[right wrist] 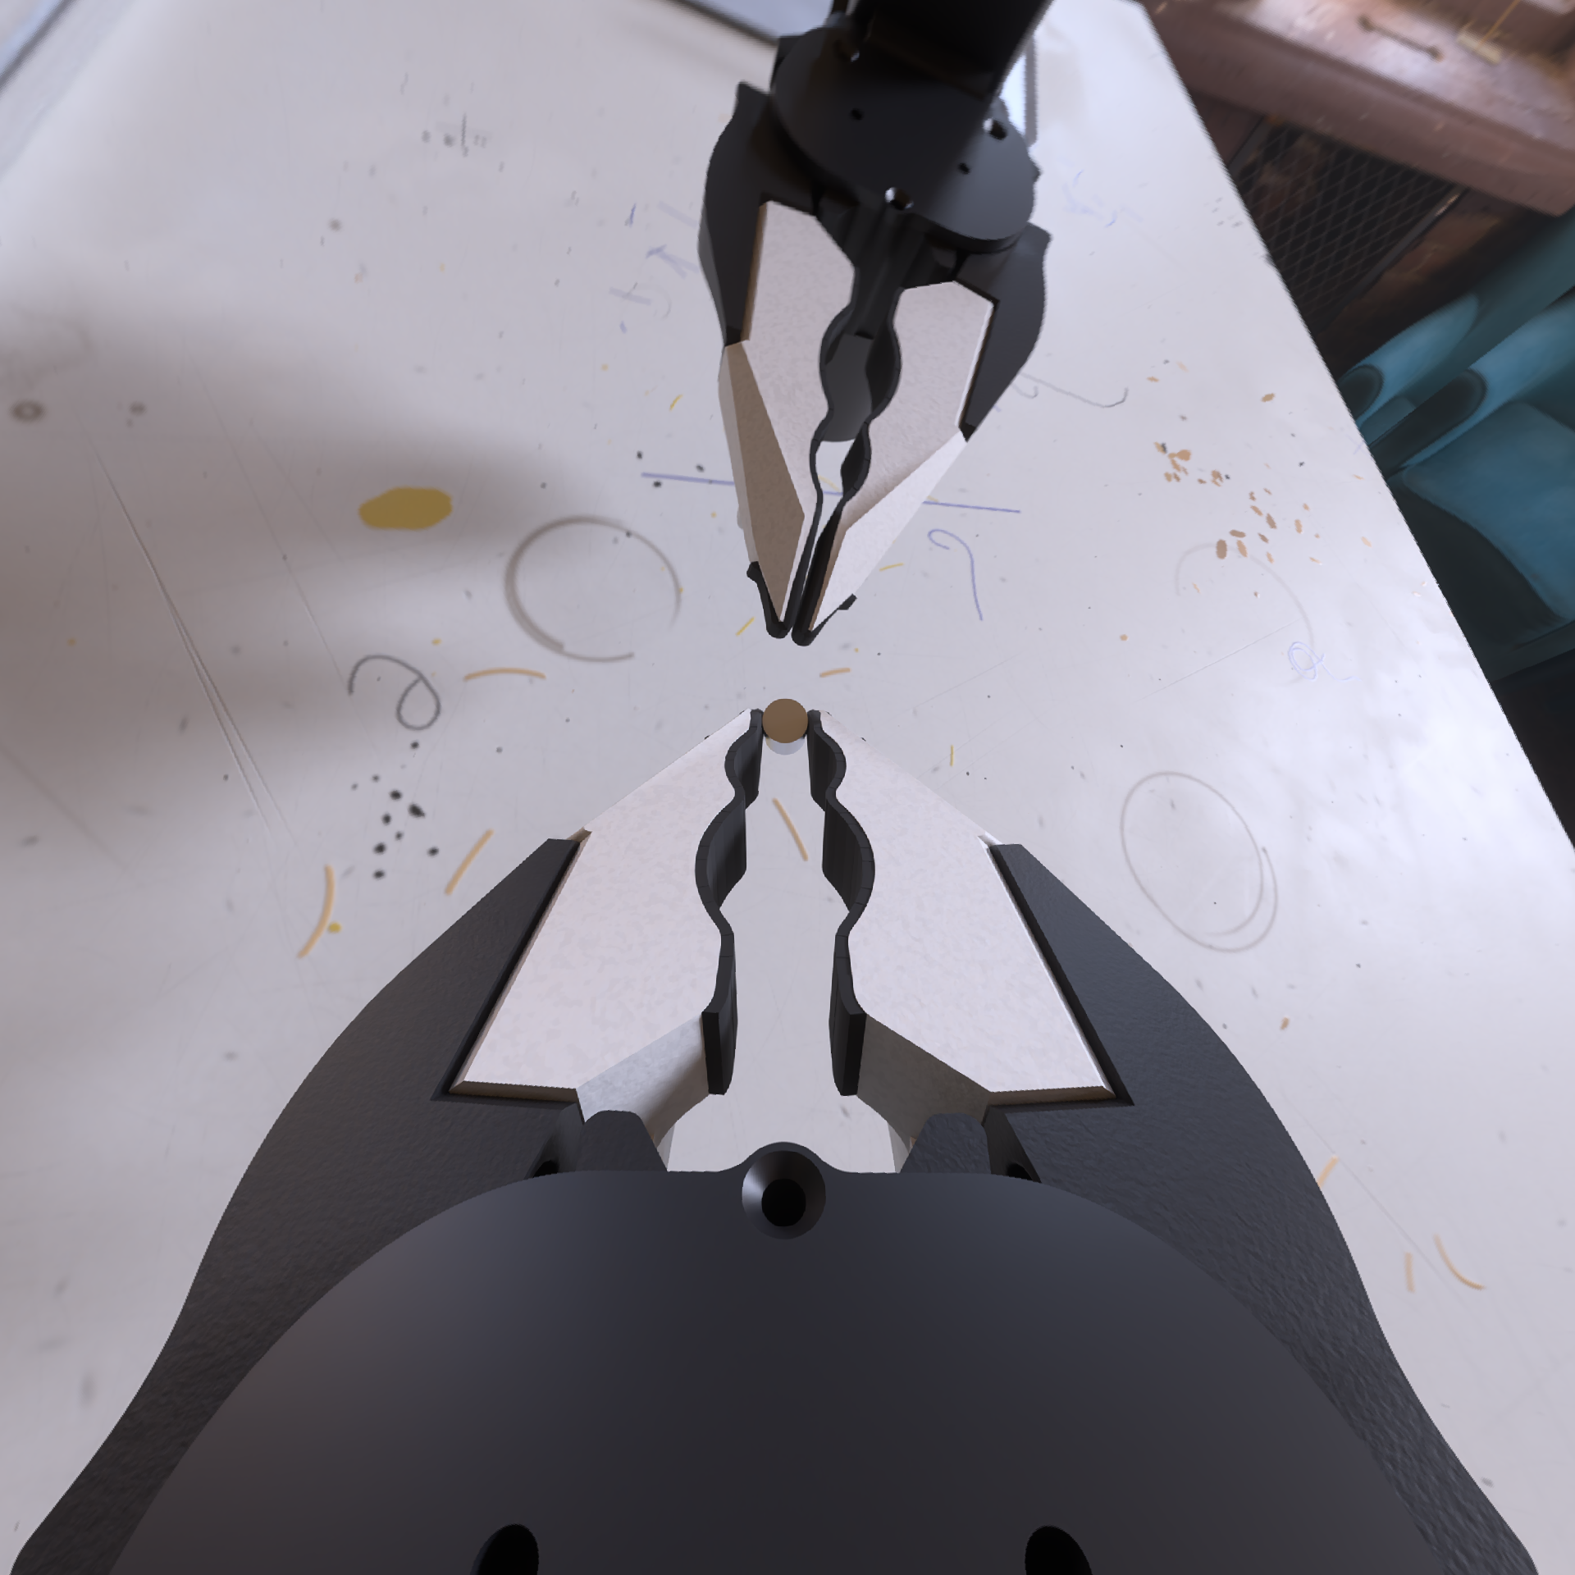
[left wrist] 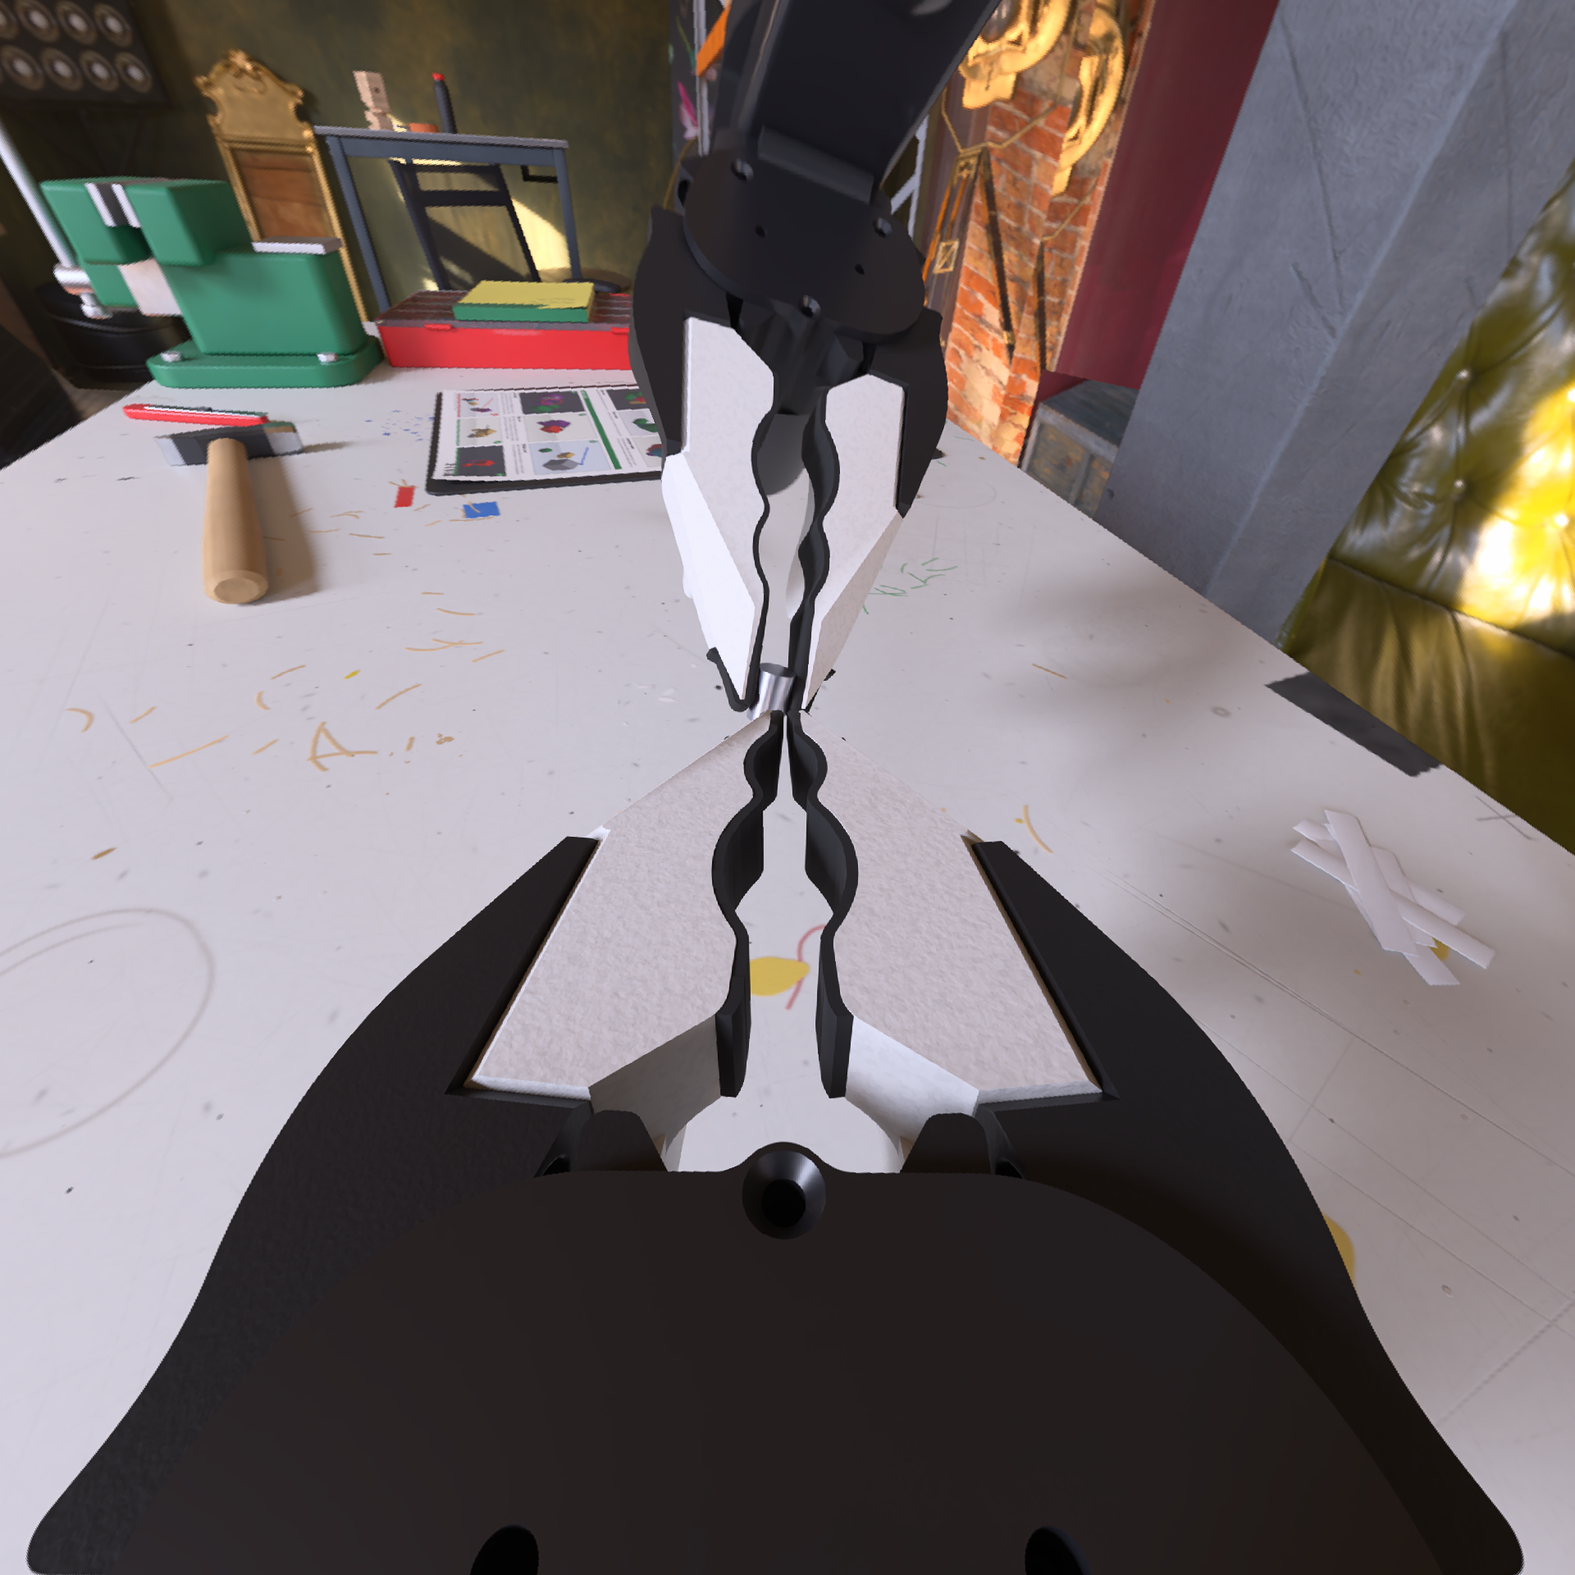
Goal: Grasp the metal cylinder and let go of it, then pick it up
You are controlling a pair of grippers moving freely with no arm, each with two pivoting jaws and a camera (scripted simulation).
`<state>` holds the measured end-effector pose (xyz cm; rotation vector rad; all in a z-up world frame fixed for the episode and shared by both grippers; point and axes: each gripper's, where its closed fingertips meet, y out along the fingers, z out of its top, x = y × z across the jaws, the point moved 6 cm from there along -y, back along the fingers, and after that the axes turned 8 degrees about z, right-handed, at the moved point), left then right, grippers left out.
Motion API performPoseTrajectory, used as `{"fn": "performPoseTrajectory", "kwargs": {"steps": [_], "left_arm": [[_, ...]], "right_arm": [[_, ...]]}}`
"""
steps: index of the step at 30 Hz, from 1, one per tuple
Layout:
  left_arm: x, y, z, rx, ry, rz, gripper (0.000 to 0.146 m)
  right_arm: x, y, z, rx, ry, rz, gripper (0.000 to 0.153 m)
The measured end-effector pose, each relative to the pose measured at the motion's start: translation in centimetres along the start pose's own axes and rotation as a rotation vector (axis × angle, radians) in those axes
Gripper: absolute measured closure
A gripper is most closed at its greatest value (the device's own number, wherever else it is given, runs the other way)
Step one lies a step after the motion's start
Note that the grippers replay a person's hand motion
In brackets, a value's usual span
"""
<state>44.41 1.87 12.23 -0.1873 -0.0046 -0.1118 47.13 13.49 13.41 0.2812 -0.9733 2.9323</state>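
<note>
Between cylinder and hammer — bare table.

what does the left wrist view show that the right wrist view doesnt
Only the left wrist view shows the hammer, green vise, red box, printed sheet and white strips.

Only the right wrist view shows the metal cylinder's tan top face and the yellow paint blot.

Both show the white table, the right gripper closed on the cylinder, and the left gripper shut and empty, tip to tip with it.
</note>
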Motion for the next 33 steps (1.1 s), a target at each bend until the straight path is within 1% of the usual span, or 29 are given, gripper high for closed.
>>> {"fn": "performPoseTrajectory", "kwargs": {"steps": [4,6,8,9,10,12,15,17,20,22,23,25,26,28,29,31,33], "left_arm": [[-0.5,-0.3,0.4,0.043,-0.033,0.031,0.146],[-0.6,-0.2,0.5,0.063,-0.052,0.034,0.146],[-0.7,0.0,0.3,0.044,-0.044,0.058,0.146],[-0.8,0.1,0.2,0.037,-0.039,0.072,0.146],[-0.8,0.1,0.1,0.034,-0.042,0.072,0.146],[-1.0,0.0,0.0,0.022,-0.049,0.075,0.146],[-1.2,-0.1,-0.4,-0.048,-0.024,0.097,0.146],[-1.1,0.1,-1.0,-0.12,-0.005,0.107,0.146],[-1.2,0.6,-1.7,-0.219,0.032,0.191,0.145],[-1.9,0.9,-2.2,-0.288,0.036,0.305,0.144],[-2.3,1.0,-2.4,-0.322,0.031,0.359,0.143],[-3.0,1.4,-3.0,-0.399,-0.001,0.425,0.14],[-3.4,1.6,-3.3,-0.44,-0.022,0.445,0.135],[-4.2,2.2,-3.7,-0.507,-0.023,0.485,0.127],[-4.5,2.4,-3.8,-0.535,-0.004,0.497,0.125],[-5.0,2.8,-4.0,-0.584,0.026,0.501,0.121],[-5.5,3.2,-4.0,-0.597,0.004,0.484,0.12]], "right_arm": [[1.0,-0.7,-0.4,0.121,0.075,-0.052,0.143],[1.5,-1.2,-0.4,0.218,0.12,-0.077,0.143],[1.8,-1.6,-0.4,0.313,0.171,-0.05,0.143],[1.9,-1.6,-0.5,0.334,0.191,-0.036,0.143],[2.0,-1.5,-0.8,0.322,0.194,-0.04,0.143],[2.1,-1.3,-1.5,0.246,0.172,-0.071,0.143],[2.8,-2.0,-3.2,0.123,0.144,-0.158,0.143],[3.6,-2.5,-4.9,0.051,0.17,-0.231,0.143],[4.3,-2.4,-7.3,0.012,0.25,-0.348,0.143],[4.6,-2.2,-8.9,-0.051,0.294,-0.448,0.143],[4.4,-1.9,-9.5,-0.079,0.329,-0.456,0.143],[3.9,-1.2,-10.4,-0.106,0.409,-0.389,0.143],[3.6,-0.9,-10.7,-0.119,0.432,-0.368,0.143],[3.1,-0.6,-11.0,-0.125,0.431,-0.358,0.143],[3.0,-0.5,-11.1,-0.131,0.425,-0.362,0.143],[2.7,-0.3,-11.3,-0.152,0.434,-0.323,0.143],[2.7,-0.1,-11.4,-0.156,0.461,-0.294,0.143]]}}
